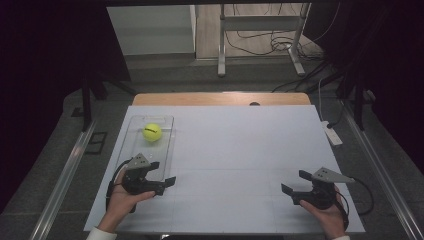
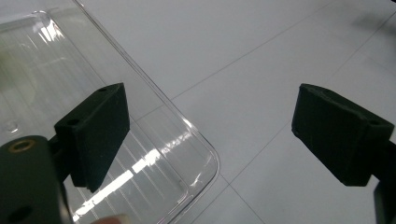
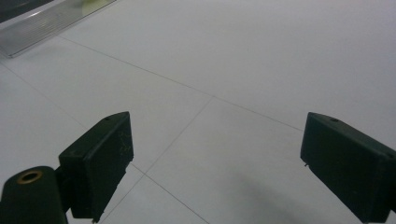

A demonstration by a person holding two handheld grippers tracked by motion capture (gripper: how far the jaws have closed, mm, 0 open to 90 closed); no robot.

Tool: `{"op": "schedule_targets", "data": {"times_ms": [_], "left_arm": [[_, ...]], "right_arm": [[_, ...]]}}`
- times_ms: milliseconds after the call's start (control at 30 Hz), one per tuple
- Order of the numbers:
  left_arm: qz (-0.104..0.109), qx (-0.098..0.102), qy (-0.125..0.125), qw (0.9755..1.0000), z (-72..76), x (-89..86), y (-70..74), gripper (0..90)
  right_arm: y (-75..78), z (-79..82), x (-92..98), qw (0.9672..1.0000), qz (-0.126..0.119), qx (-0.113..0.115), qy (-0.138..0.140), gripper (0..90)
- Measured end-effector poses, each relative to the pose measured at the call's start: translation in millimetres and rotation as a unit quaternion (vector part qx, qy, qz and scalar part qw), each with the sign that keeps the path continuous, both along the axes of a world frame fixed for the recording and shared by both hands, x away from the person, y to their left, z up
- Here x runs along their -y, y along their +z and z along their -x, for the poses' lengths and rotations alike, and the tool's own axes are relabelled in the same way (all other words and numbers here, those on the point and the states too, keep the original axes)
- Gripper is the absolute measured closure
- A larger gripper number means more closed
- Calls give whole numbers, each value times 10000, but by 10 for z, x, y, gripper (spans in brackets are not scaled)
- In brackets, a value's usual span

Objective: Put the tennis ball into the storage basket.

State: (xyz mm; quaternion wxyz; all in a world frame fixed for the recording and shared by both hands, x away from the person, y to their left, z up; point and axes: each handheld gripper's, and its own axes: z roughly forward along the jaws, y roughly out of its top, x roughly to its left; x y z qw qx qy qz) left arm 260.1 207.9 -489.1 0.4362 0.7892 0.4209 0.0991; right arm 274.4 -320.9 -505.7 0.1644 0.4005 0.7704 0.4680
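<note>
Resting in a clear plastic tray, a yellow-green tennis ball lies ahead of the left hand-held gripper, out beyond its jaw tips and a little to their left, well apart from them. That left hand-held gripper is held low over the white surface by the person's left hand, with its jaws spread wide and nothing between them. In the left gripper view, the left jaw hangs over the near end of the tray, while the right jaw hangs over bare surface beyond the tray's rounded corner, so the tray's rim passes between the two jaws. Whether either jaw touches the tray cannot be told. The right hand-held gripper, held by the right hand, sits well apart from the tray and the ball, which both lie far off to its left and ahead. Its jaws are also spread wide with nothing between them, and in the right gripper view they frame plain white surface crossed by thin lines. A strip of the tray shows at the far upper left of that view, with a blur of yellow-green just beside it.
</note>
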Motion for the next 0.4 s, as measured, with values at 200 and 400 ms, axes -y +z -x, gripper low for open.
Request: {"op": "schedule_targets", "data": {"times_ms": [200, 400], "left_arm": [[16, 12, 6, 10000, 6, -6, -1, 124], [79, 21, 6, 10000, 0, 0, 9, 121]], "right_arm": [[9, 4, -4, 10000, -29, 16, 43, 96], [15, -15, 13, 9999, -163, 15, 26, 97]]}}
